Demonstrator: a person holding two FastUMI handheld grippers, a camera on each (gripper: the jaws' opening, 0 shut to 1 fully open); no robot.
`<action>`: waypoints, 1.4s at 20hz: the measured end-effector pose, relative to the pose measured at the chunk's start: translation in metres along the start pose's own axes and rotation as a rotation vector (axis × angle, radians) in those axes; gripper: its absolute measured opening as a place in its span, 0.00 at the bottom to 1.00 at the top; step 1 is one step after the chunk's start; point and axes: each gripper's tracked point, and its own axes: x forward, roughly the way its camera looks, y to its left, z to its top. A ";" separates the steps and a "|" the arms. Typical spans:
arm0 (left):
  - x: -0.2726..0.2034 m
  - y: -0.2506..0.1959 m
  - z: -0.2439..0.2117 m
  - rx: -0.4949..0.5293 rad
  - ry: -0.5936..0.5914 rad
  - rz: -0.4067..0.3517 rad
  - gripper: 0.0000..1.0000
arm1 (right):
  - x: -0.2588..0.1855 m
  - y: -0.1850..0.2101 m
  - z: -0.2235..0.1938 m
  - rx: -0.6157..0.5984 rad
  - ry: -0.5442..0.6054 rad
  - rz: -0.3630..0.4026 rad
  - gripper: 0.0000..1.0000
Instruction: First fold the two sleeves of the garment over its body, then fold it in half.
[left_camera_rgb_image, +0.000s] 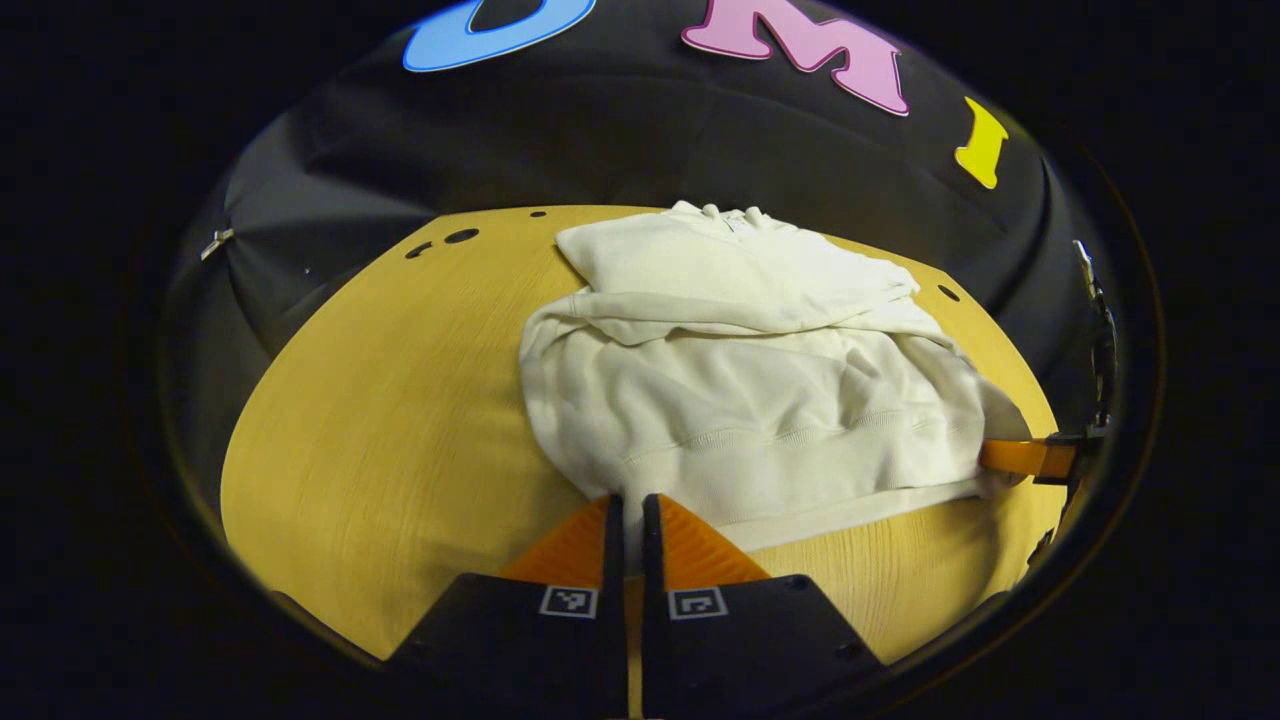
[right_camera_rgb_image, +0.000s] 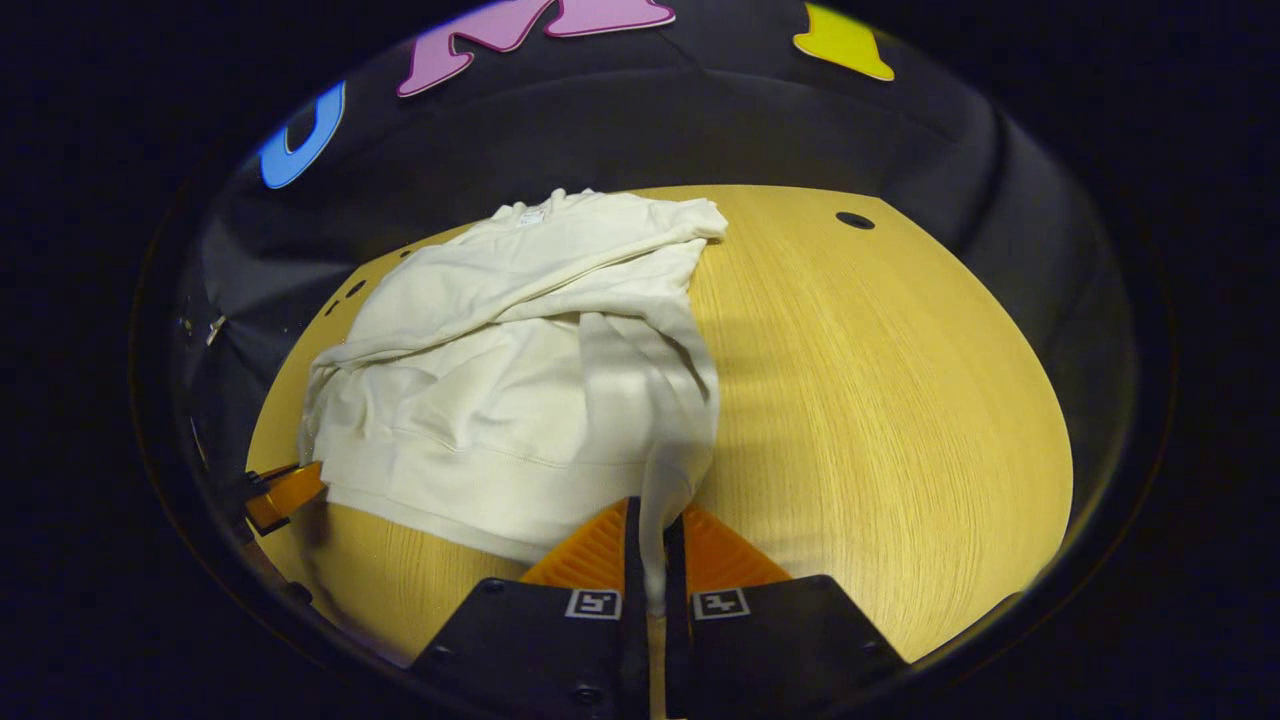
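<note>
Pale wooden table (left_camera_rgb_image: 380, 420) with round holes, black cloth wall behind, cream garment (left_camera_rgb_image: 760, 400) lying rumpled, left gripper (left_camera_rgb_image: 626, 520) and right gripper (right_camera_rgb_image: 655, 530) each clamped on its hem

dim, warm overhead light; soft shadows, strong fisheye bending at edges

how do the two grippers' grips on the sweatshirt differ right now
The left gripper pinches the cream sweatshirt at the flat near-left corner of its hem. The right gripper clamps a narrow bunched strip at the hem's other corner, drawn up between its fingers. Both are shut on cloth near the wooden table edge.
</note>
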 end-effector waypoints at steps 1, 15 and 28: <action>-0.001 -0.003 0.001 -0.012 -0.002 -0.017 0.08 | 0.003 -0.001 0.002 0.006 0.001 0.014 0.08; -0.039 -0.013 0.083 -0.169 -0.079 -0.104 0.06 | -0.019 0.027 0.088 0.014 -0.120 0.119 0.08; -0.019 -0.024 0.267 -0.118 -0.310 -0.137 0.06 | 0.019 0.055 0.287 -0.027 -0.363 0.176 0.08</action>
